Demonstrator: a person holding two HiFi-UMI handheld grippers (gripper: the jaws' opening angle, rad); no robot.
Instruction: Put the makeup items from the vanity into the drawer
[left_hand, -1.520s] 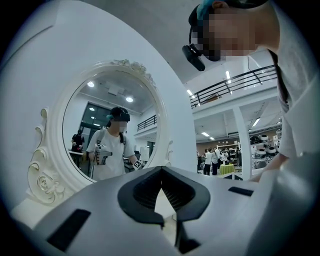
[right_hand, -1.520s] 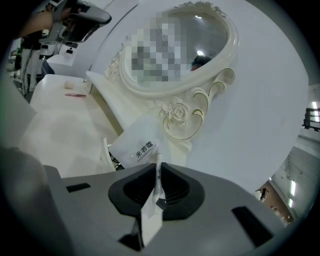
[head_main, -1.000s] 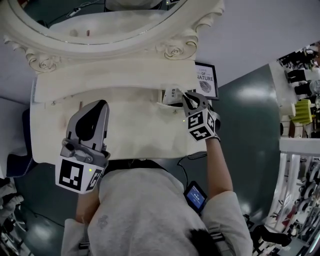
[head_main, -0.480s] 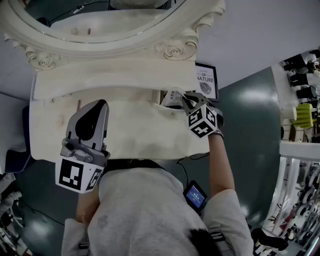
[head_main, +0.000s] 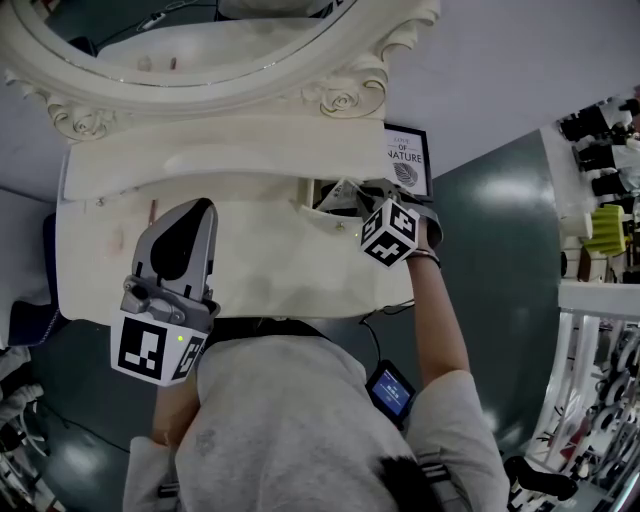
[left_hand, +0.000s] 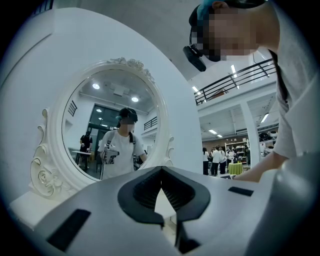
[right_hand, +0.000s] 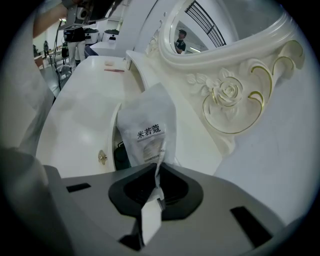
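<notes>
My right gripper (head_main: 360, 200) is shut on the lower edge of a white sachet (right_hand: 147, 130) with printed text. The sachet (head_main: 340, 192) hangs over the open drawer (right_hand: 119, 156) at the right end of the cream vanity (head_main: 260, 255); its far end reaches down toward the drawer's dark inside. A small brass knob (right_hand: 102, 157) marks the drawer front. In the right gripper view the jaws (right_hand: 156, 192) pinch the sachet's seam. My left gripper (head_main: 195, 210) hovers over the vanity's left front, shut and holding nothing. A thin red stick (head_main: 152, 211) lies on the far left of the top.
An ornate oval mirror (head_main: 200, 60) rises at the back of the vanity. A framed sign (head_main: 408, 160) stands to the right of it. Shelves with bottles (head_main: 600, 170) line the right side. A small lit device (head_main: 390, 392) hangs at the person's hip.
My right gripper has moved a little left and toward the mirror, carrying the sachet further over the open drawer. The left gripper has stayed still.
</notes>
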